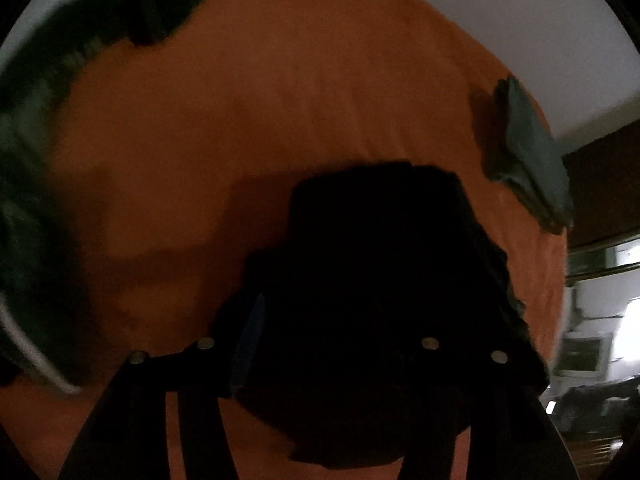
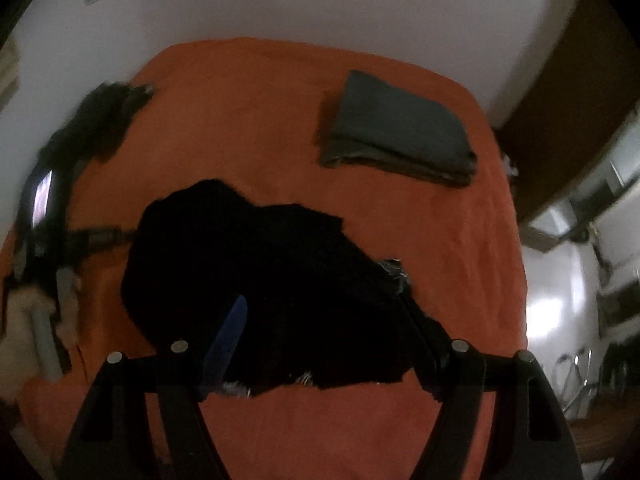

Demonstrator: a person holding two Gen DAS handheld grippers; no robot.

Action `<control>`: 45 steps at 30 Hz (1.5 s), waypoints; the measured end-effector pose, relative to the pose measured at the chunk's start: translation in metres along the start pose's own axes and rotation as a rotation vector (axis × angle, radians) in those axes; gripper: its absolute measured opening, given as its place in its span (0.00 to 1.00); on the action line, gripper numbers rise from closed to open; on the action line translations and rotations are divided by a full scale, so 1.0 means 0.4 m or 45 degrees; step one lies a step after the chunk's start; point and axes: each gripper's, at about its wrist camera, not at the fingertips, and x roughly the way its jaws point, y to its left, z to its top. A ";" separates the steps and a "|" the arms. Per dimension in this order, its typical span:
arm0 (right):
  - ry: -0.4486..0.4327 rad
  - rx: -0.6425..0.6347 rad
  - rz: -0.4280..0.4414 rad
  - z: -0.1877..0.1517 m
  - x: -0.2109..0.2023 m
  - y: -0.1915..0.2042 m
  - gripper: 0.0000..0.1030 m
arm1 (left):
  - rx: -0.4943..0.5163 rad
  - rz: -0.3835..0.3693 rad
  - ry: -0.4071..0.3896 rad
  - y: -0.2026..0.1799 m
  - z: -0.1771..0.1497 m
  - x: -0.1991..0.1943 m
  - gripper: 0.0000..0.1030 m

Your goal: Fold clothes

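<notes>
An orange bed sheet [image 2: 280, 128] fills most of both views, spread over a bed that runs up to a pale wall [image 2: 320, 4] across the top of each frame.

On it, in the lower centre of both pictures, lies a black garment [image 2: 256, 280], partly folded into a thick dark bundle; in the left wrist view it [image 1: 372, 264] reaches from mid-frame down between the gripper's fingers.

A dark pile of clothes [image 1: 48, 128], blurred, curves along the left edge and upper left of the left wrist view; the right wrist view shows it [image 2: 100, 120] at the upper left of the bed.

A folded grey-green stack [image 2: 396, 132] sits in the upper right of the sheet, well apart from the black garment; in the left wrist view it [image 1: 528, 160] is at the right edge.

The right hand-held gripper [image 2: 324, 344] stands wide, its blue-padded finger and the other either side of the black garment, which lies between them; whether the pads press it cannot be told.

The left hand-held gripper [image 1: 340, 336] is at a middling spread over the same dark cloth; whether it grips cannot be told.

At the left edge of the right wrist view a hand [image 2: 24, 312] holds a grey handle [image 2: 46, 340], blurred.
</notes>
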 end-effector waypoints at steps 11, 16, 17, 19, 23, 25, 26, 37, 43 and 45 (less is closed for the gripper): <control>0.287 0.017 -0.017 0.243 0.455 -0.109 0.76 | 0.229 -0.032 0.186 -0.048 0.103 0.219 0.65; 0.214 0.027 0.138 0.279 0.519 -0.112 0.76 | 0.257 -0.046 0.066 -0.031 0.043 0.213 0.09; 0.217 0.037 0.172 0.263 0.525 -0.121 0.76 | 0.240 -0.062 0.074 -0.024 0.035 0.207 0.06; 0.233 0.034 0.220 0.210 0.530 -0.144 0.76 | 0.206 -0.079 0.054 -0.010 0.023 0.177 0.06; 0.279 -0.062 0.282 0.066 0.521 -0.168 0.76 | 0.221 -0.109 -0.003 0.004 0.002 0.083 0.06; 0.287 -0.213 0.271 -0.024 0.518 -0.154 0.75 | 0.260 -0.138 0.009 0.005 -0.021 0.044 0.06; 0.286 -0.278 0.237 -0.061 0.513 -0.142 0.67 | 0.287 -0.115 0.009 0.009 -0.037 0.026 0.06; 0.697 -0.336 0.171 -0.464 0.373 -0.067 0.43 | 0.492 -0.001 0.189 0.069 -0.428 -0.064 0.06; 0.231 -0.105 0.273 -0.297 0.233 -0.169 0.81 | 0.435 -0.035 0.151 0.097 -0.439 -0.099 0.07; 0.169 -0.054 0.279 -0.240 0.253 -0.204 0.82 | 0.288 -0.066 -0.033 0.115 -0.375 -0.154 0.07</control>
